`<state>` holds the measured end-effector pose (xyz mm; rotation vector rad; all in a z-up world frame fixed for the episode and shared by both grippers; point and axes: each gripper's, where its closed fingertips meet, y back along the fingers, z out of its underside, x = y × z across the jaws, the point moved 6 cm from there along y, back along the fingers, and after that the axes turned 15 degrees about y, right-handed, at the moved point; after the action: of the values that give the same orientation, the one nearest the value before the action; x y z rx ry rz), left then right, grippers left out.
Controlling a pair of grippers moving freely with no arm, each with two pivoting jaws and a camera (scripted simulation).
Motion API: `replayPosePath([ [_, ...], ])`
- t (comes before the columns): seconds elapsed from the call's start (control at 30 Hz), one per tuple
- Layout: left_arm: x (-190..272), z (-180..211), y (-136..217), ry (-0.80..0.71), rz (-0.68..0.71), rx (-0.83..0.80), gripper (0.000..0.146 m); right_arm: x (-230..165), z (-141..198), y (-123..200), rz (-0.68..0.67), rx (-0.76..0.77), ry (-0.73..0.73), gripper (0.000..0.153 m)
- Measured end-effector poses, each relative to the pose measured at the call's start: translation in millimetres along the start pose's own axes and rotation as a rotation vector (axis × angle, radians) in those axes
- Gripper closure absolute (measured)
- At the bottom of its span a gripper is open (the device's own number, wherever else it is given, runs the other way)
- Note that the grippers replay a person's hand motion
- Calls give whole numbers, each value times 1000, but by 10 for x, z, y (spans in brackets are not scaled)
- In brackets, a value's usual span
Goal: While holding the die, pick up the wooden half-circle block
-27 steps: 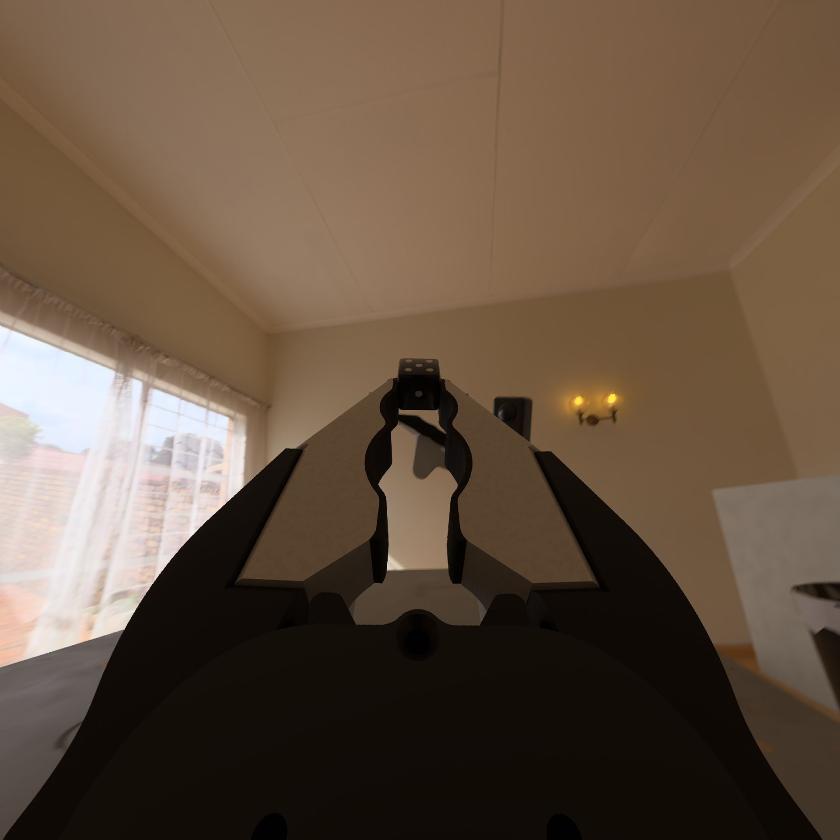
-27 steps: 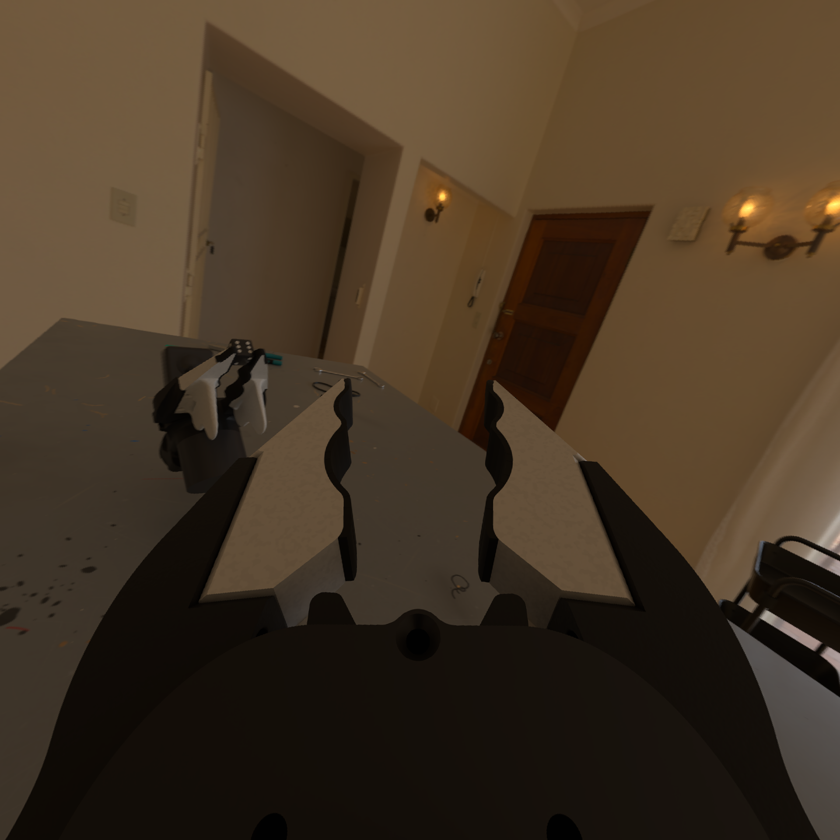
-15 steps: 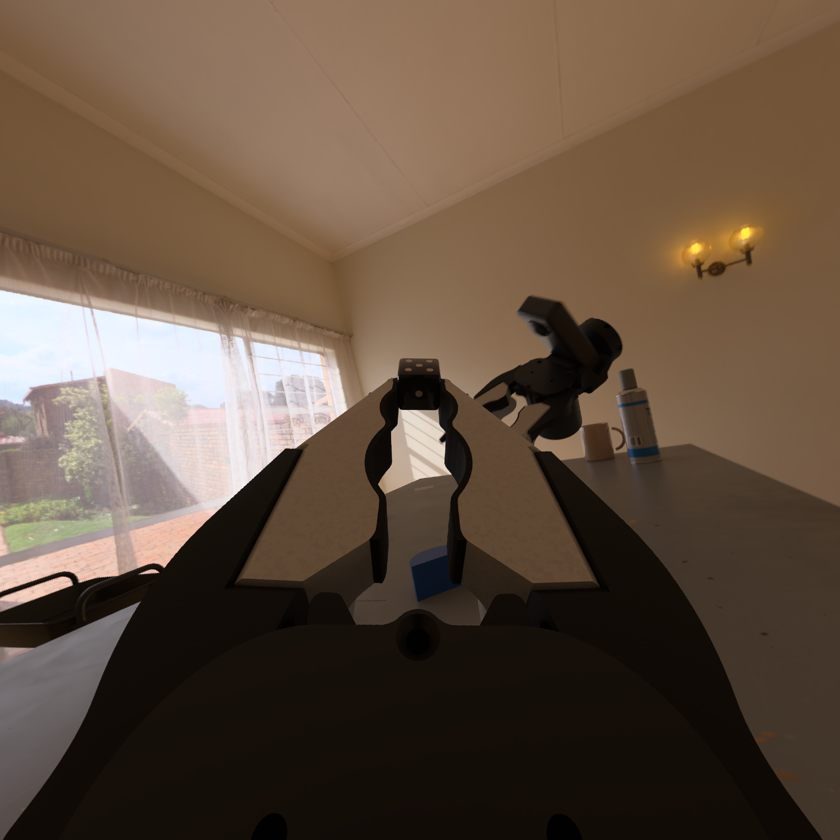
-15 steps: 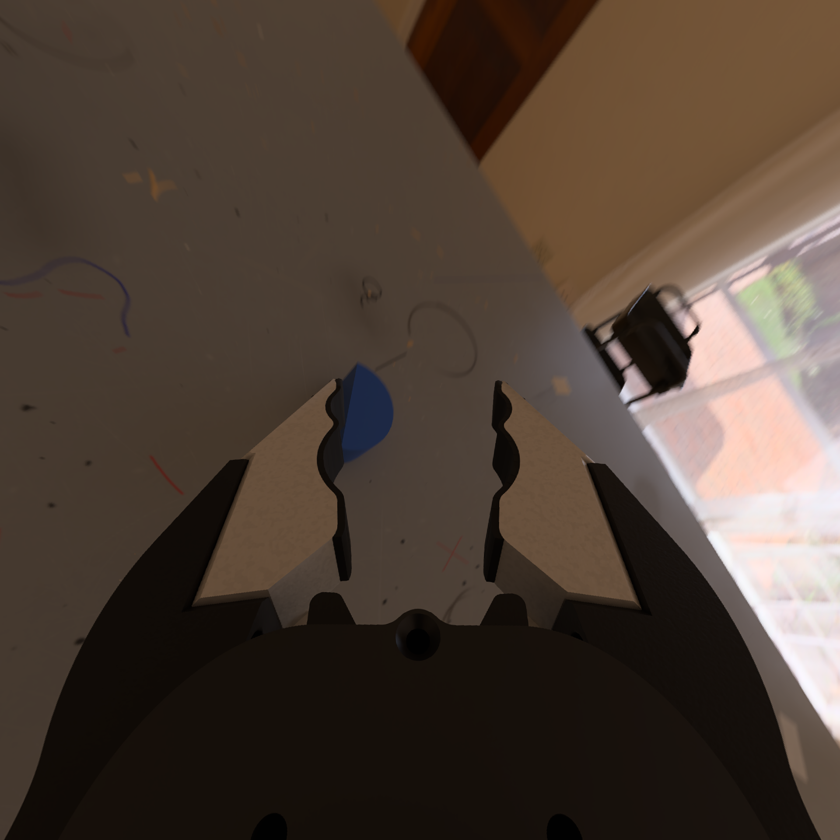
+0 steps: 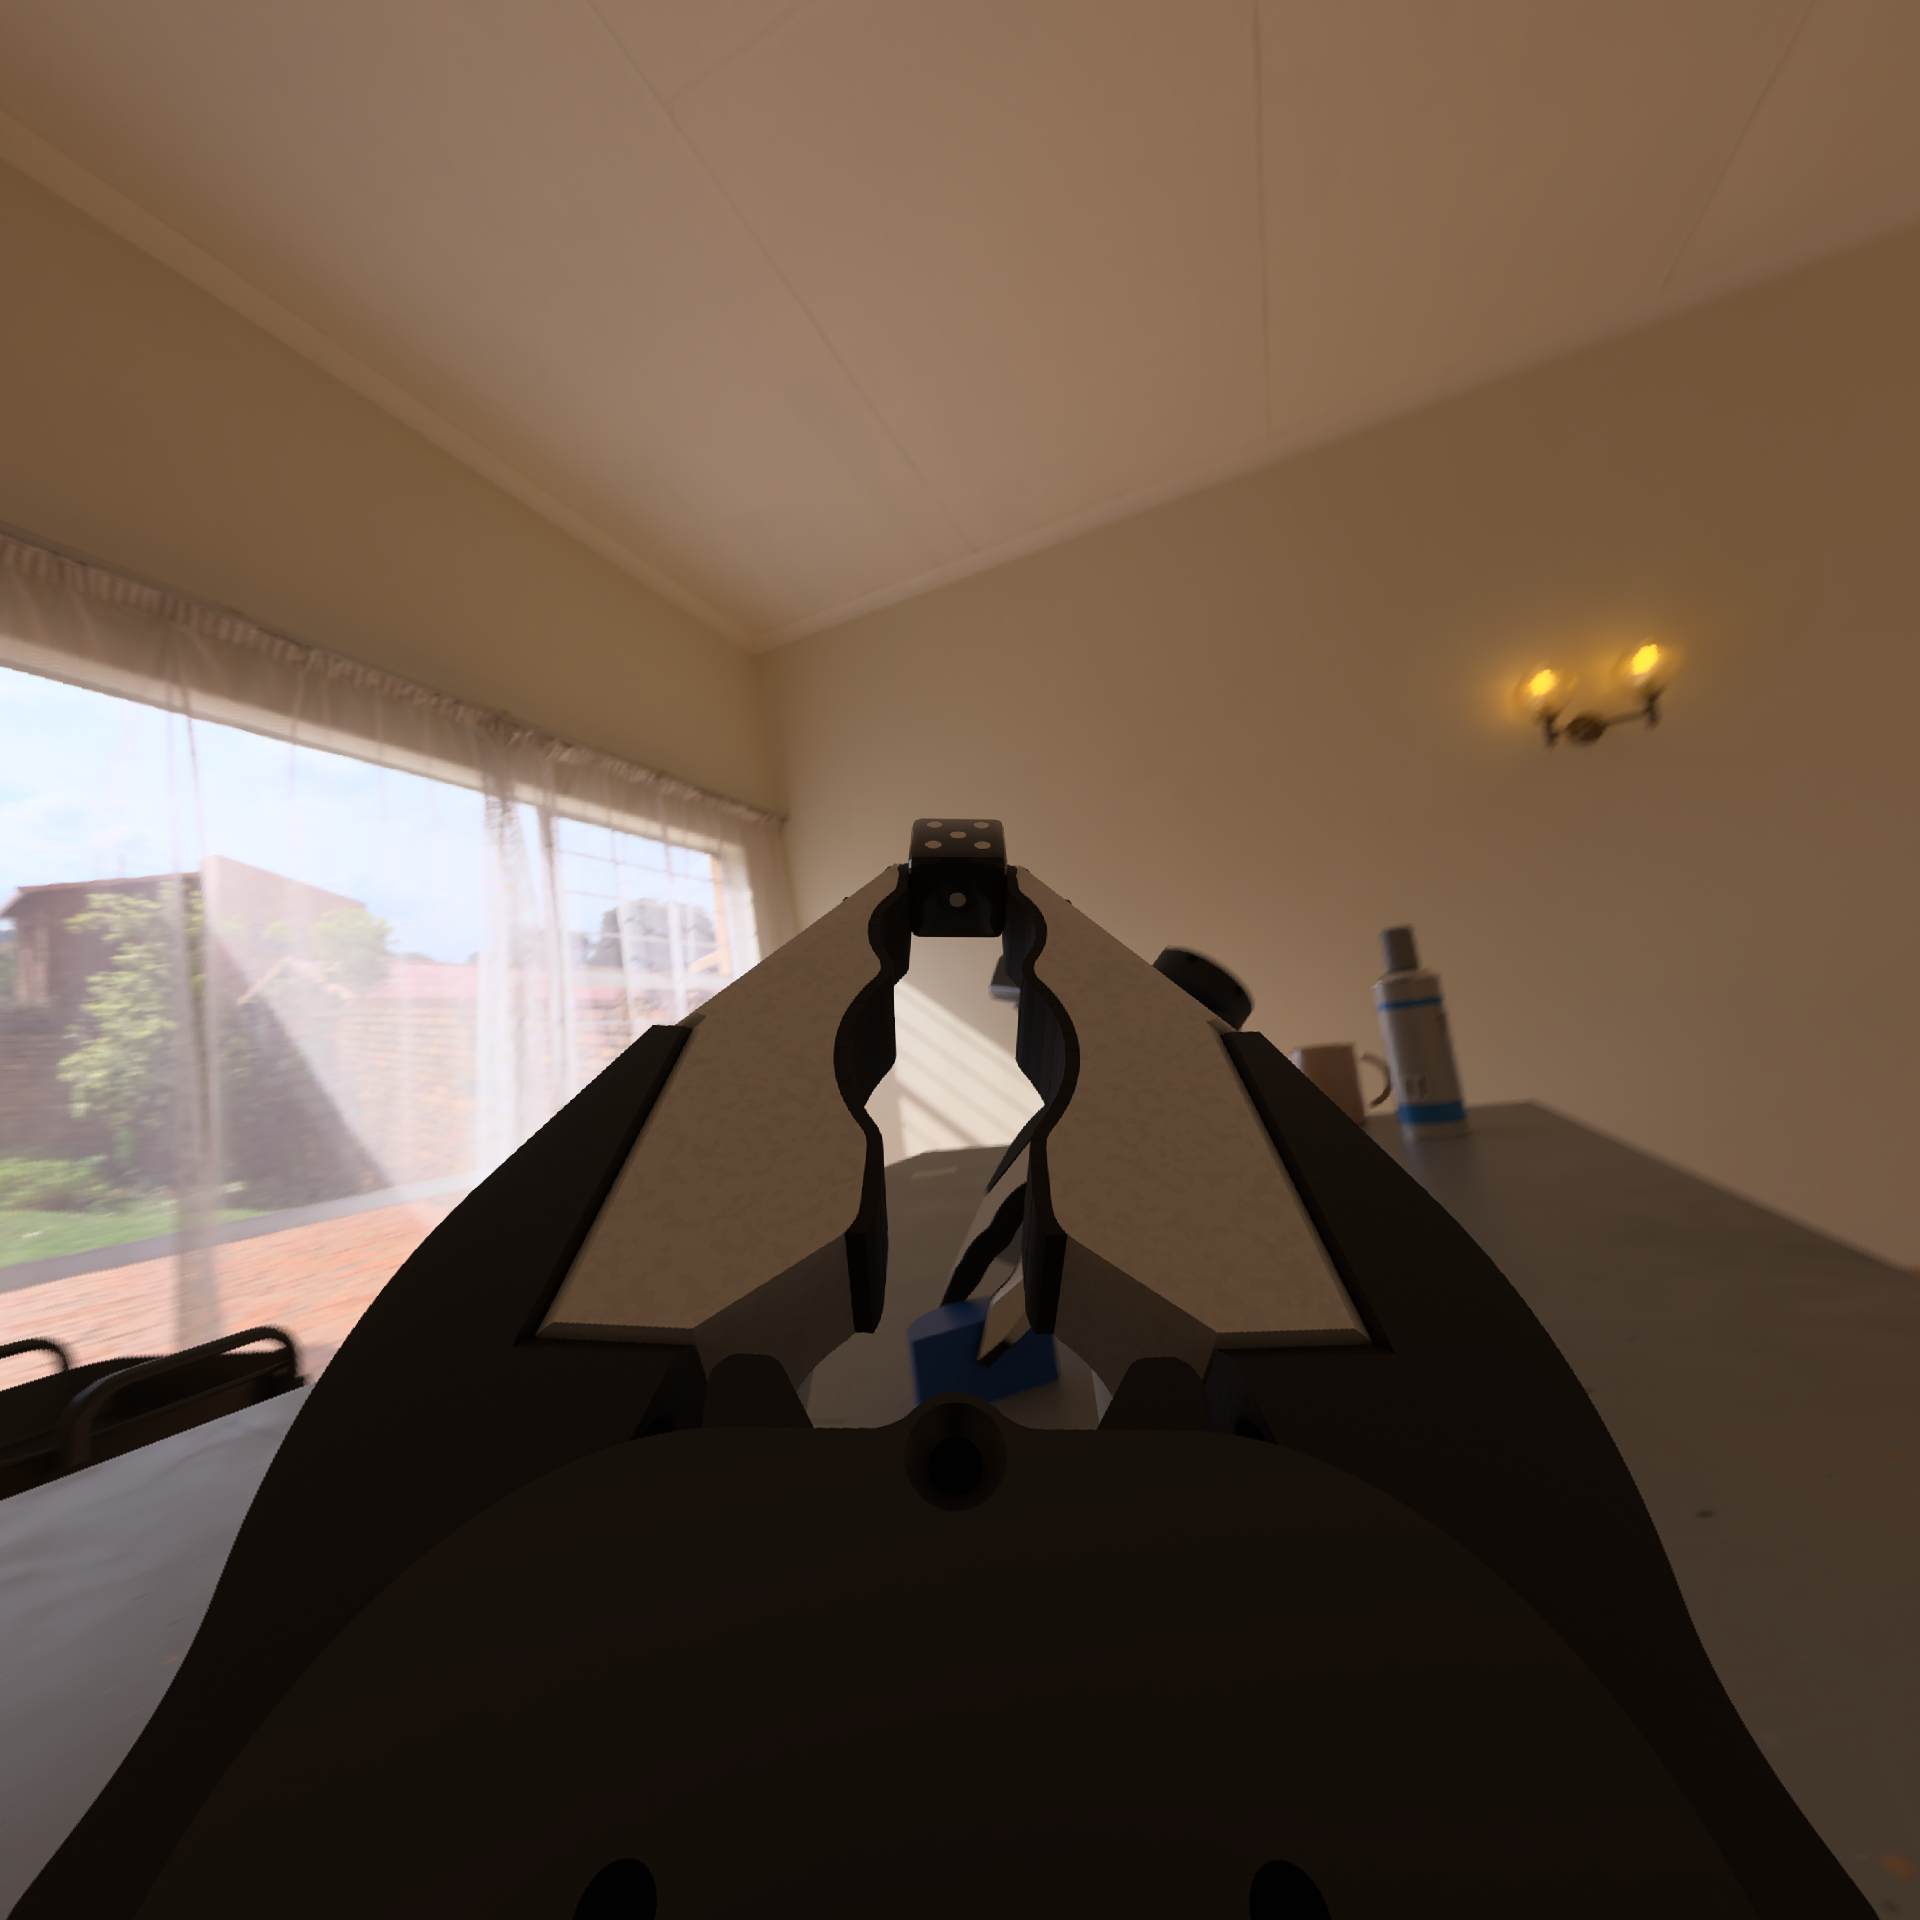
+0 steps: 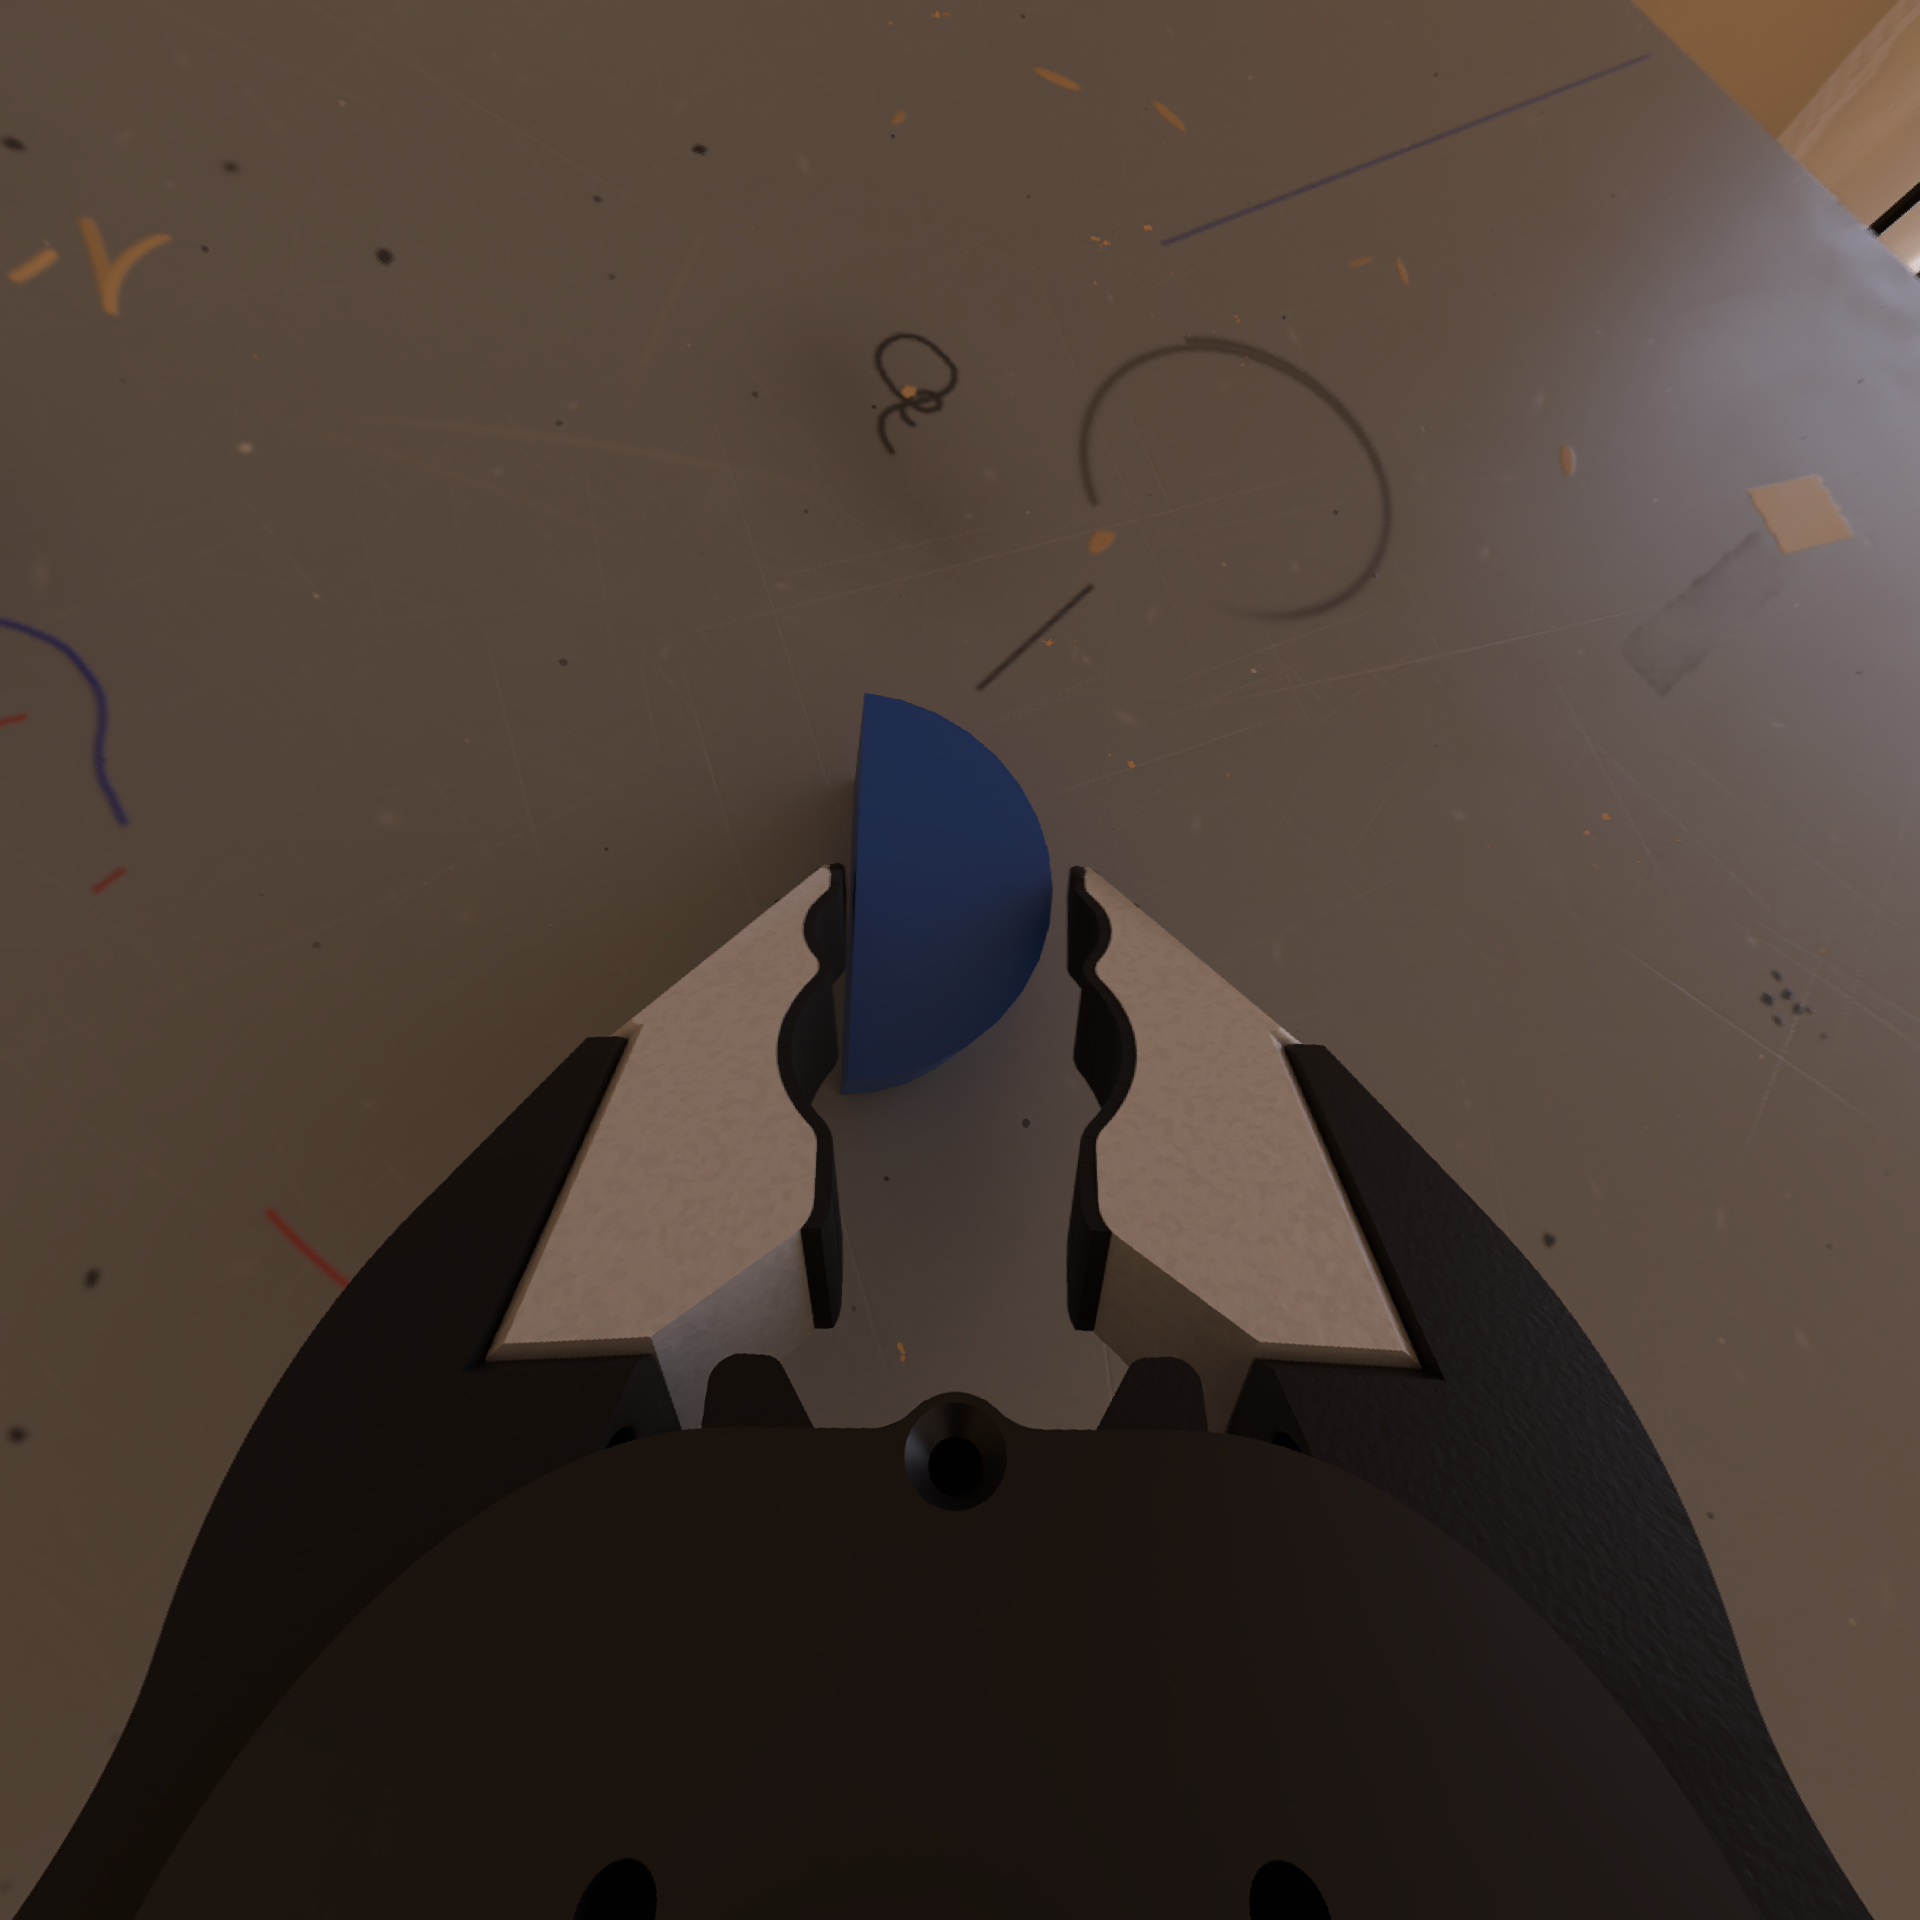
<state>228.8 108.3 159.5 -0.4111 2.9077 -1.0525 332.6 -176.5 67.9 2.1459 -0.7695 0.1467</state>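
Observation:
My left gripper (image 5: 957,883) is shut on a black die (image 5: 957,902) with white pips, held at the fingertips above the table. The blue half-circle block (image 6: 940,977) lies flat on the grey table (image 6: 416,520). My right gripper (image 6: 956,873) points down with its fingers either side of the block. The left finger is against the flat edge. A thin gap shows between the right finger and the curved edge. In the left wrist view the block (image 5: 940,1361) shows low between my fingers, with a right-gripper fingertip (image 5: 1003,1320) beside it.
A mug (image 5: 1335,1081) and a white spray bottle (image 5: 1418,1029) stand at the table's far right. A black rack (image 5: 156,1382) sits off the table to the left. The table edge (image 6: 1829,187) runs close at the upper right of the right wrist view.
My right gripper has come down and shifted so the block sits between its fingers, and the jaws have narrowed. The left gripper has turned slightly, with the die held throughout.

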Motion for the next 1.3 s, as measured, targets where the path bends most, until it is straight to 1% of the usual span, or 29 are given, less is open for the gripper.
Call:
replayPosePath([
  [0.03,-2,-21,13,31,18,23,130,4,-5,-1,-9,4,-13,115],
  [0.13,-7,-125,83,142,108,150,130,8,-7,1,-5,18,-23,114],
  [0.23,-30,-200,150,200,141,241,130,20,-21,12,13,36,-27,114],
  [0.33,-40,-202,152,201,134,242,130,40,-47,51,22,87,-46,114],
  [0.43,-27,-160,112,164,111,188,130,78,-96,129,-9,209,-125,114],
  [0.53,-12,-103,65,116,84,121,130,110,-167,236,-91,395,-258,114],
  [0.63,-2,-48,24,60,52,60,130,106,-232,301,-226,558,-402,114],
  [0.73,17,6,-12,-11,21,-1,130,37,-321,312,-346,661,-479,114],
  [0.8,52,13,-24,-33,43,-9,130,-38,-407,316,-427,719,-496,114],
  [0.9,82,-51,10,35,128,64,130,-159,-522,300,-500,793,-468,114],
  [1.0,75,-176,105,148,218,206,130,-215,-555,251,-545,813,-462,114],
  [1.07,53,-247,174,210,262,297,130,-202,-544,250,-551,828,-476,114],
  [1.17,26,-301,231,250,284,361,130,-192,-528,240,-563,838,-494,114],
  [1.3,17,-315,249,256,284,378,130,-200,-528,225,-563,827,-489,114],
])
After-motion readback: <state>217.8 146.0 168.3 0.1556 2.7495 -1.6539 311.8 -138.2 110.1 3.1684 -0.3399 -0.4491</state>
